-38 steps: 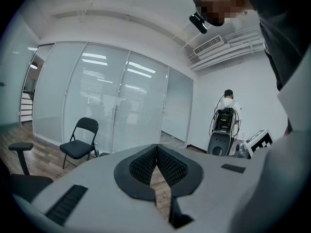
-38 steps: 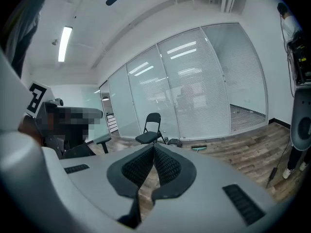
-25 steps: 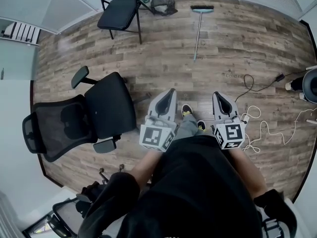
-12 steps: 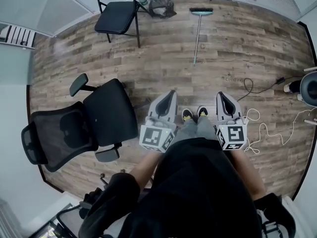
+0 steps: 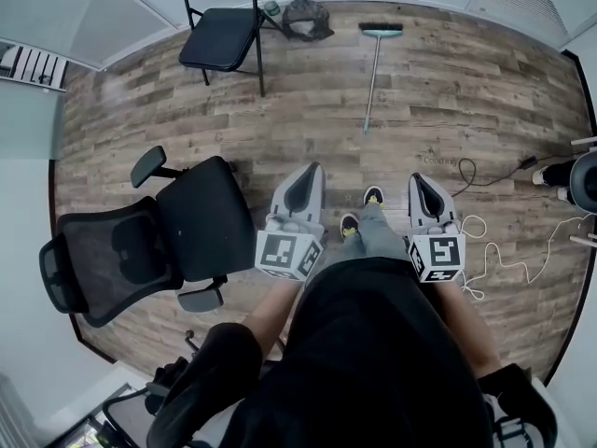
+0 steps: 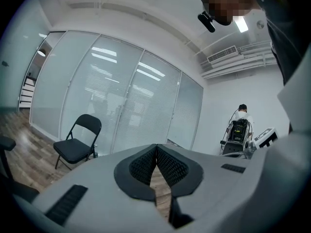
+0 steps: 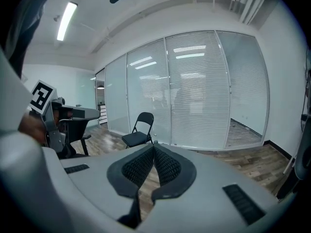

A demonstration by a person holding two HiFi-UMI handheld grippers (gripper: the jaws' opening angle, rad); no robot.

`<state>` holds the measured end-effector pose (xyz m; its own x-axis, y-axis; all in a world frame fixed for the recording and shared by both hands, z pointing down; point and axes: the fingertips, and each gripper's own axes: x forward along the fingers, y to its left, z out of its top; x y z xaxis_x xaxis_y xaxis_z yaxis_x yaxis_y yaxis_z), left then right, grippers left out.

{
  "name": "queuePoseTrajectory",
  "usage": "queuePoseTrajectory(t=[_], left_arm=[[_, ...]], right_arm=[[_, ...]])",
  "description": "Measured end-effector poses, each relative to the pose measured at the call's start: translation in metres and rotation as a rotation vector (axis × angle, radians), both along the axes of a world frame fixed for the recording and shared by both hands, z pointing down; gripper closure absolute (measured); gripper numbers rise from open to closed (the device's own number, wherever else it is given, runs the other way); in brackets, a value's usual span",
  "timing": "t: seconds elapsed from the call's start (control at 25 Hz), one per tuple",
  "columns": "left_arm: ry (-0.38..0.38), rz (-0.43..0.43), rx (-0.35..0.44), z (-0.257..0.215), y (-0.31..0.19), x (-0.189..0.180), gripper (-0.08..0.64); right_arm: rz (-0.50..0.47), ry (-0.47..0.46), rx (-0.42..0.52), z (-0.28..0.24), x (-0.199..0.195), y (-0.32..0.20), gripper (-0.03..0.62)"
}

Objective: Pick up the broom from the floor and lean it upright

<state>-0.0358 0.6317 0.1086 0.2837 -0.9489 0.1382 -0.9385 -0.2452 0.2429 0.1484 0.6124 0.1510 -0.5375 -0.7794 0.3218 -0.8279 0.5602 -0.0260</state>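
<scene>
Lying on the brown wood-plank floor [image 5: 280,110], well ahead of the person, the thin-handled broom with a teal brush head [image 5: 373,77] points its handle end back toward the gap between the grippers. The grey left gripper [image 5: 313,167] and the grey right gripper [image 5: 416,177] are both closed on nothing, and neither seems clearly nearer.

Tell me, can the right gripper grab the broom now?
Probably not yet. The broom lies far ahead on the floor, beyond the shut right gripper. Nothing blocks the way.

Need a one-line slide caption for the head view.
Left gripper and right gripper, both shut and empty, held over the wood floor; broom lies ahead near a folding chair.
</scene>
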Motion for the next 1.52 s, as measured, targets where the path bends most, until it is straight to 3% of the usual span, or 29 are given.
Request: queuePoseTrajectory(t=[0.48,0.8,1.12,1.52], left_arm=[[-0.098,0.035,0.034,-0.019,-0.079,0.041,0.540],[-0.120,0.019,0.031,-0.022,-0.121,0.063,0.540],[-0.143,0.026,0.005,-0.024,-0.138,0.065,0.540],[-0.104,0.053,-0.013,-0.017,-0.176,0.055,0.540]], right_arm=[[-0.031,-0.032,0.013,0.001,0.021,-0.082,0.578],[-0.043,-0.067,0.010,0.011,0.043,-0.129,0.578],[-0.011,-0.156,-0.024,0.013,0.047,-0.148,0.578],[-0.003,-0.132,-0.046,0.020,0.031,-0.175,0.578]])
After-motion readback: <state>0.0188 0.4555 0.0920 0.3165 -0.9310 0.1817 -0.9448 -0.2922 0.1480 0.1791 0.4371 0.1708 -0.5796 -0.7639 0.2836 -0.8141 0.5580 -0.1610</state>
